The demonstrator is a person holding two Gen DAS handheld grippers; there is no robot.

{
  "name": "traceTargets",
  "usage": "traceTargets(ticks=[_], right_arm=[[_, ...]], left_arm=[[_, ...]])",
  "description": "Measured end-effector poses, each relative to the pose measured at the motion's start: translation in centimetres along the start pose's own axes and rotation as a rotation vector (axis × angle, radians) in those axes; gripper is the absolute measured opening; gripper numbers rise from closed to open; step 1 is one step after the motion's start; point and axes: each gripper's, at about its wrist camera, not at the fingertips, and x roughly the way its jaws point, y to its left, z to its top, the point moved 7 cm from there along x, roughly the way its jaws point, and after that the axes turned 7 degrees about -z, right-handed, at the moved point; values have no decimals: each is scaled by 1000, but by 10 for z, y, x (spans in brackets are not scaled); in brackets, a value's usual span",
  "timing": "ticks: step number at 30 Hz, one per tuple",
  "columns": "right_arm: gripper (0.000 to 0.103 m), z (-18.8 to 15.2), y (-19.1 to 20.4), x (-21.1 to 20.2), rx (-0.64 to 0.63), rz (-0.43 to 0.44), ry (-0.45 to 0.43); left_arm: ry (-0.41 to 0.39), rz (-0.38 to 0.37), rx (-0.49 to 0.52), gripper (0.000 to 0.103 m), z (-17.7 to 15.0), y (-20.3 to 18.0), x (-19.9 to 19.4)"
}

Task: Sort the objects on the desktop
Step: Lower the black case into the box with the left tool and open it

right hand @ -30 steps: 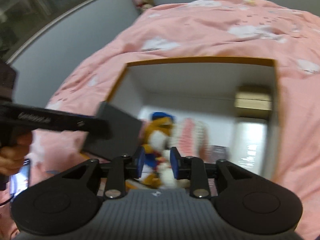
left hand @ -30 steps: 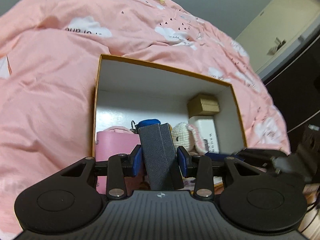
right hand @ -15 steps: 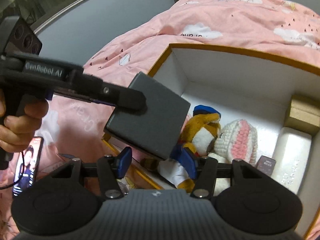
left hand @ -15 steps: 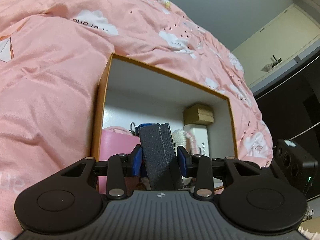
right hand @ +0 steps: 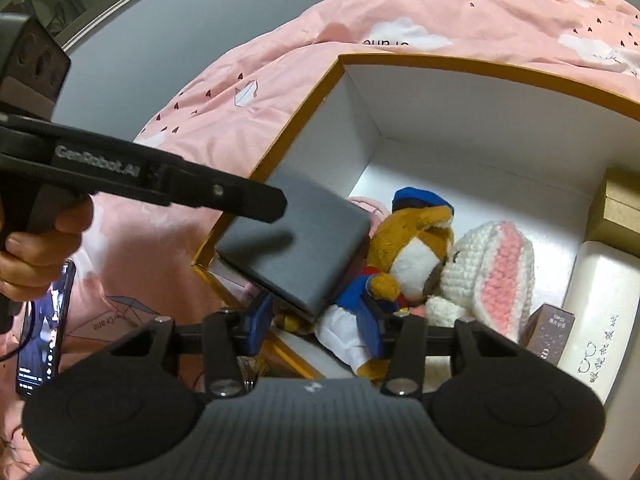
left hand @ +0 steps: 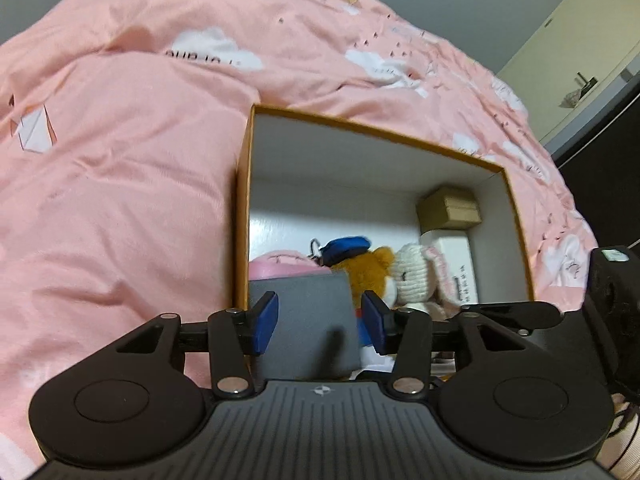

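A dark grey flat box (left hand: pixel 308 312) (right hand: pixel 296 248) lies tilted in the near left corner of the orange-rimmed white storage box (left hand: pixel 360 128) (right hand: pixel 480 66), resting on a pink item (left hand: pixel 280 262). My left gripper (left hand: pixel 320 322) hangs just above it with its jaws opening, the blue pads clear of the box's sides. The right wrist view shows a left finger (right hand: pixel 224 196) over the grey box. My right gripper (right hand: pixel 318 332) hovers at the near rim, jaws closing, with nothing pressed between the pads; the grey box's corner and a plush toy (right hand: pixel 412 248) lie beyond them.
Inside the storage box are a plush toy in a blue cap (left hand: pixel 372 264), a crocheted white rabbit (right hand: pixel 492 272), a tan box (right hand: pixel 620 208), a white case (right hand: pixel 600 312) and a small brown carton (right hand: pixel 552 332). A pink duvet (left hand: pixel 120 200) surrounds it. A lit phone (right hand: pixel 44 320) lies left.
The grey box, held edge-up between the left pads, has dropped flat into the storage box's near left corner. The left jaws have widened. The right gripper has moved closer over the storage box.
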Motion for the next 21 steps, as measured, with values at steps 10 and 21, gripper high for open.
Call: traceTargets(ticks=[10,21], right_arm=[[46,12,-1,-6,80,75,-16],[32,17,0,13,207,138,20]], left_arm=[[-141,155,-9,53,-6,5,-35],[-190,207,-121,53,-34,17,-47]])
